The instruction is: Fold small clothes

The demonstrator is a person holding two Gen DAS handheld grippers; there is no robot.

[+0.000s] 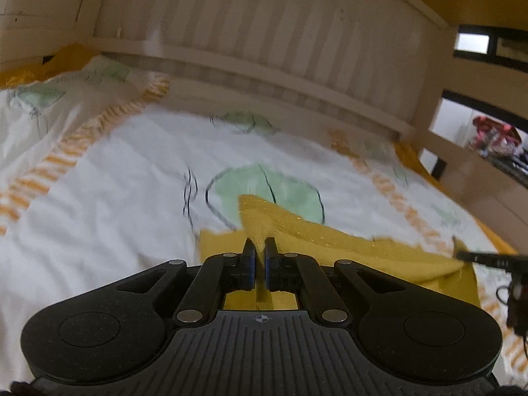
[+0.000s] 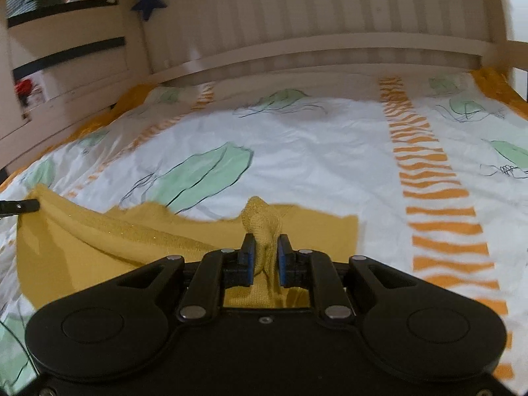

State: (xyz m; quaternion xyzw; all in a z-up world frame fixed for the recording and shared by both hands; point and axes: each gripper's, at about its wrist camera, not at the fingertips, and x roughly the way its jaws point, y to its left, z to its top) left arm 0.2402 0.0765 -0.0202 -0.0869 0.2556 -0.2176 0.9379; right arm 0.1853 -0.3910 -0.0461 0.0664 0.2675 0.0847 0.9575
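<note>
One bed (image 2: 330,151) under a patterned cover, one yellow garment (image 2: 99,254) toward its near edge, two claws — left claw (image 1: 260,247) and right claw (image 2: 265,242) each pinch a bunched corner. Judging by the raised edge strung between them, a fold is underway — laying over and smoothing remain.

Ahead we see open white patterned bed cover (image 2: 313,151); the pale slatted wooden bed rail (image 2: 313,16) bounds its far edge.
</note>
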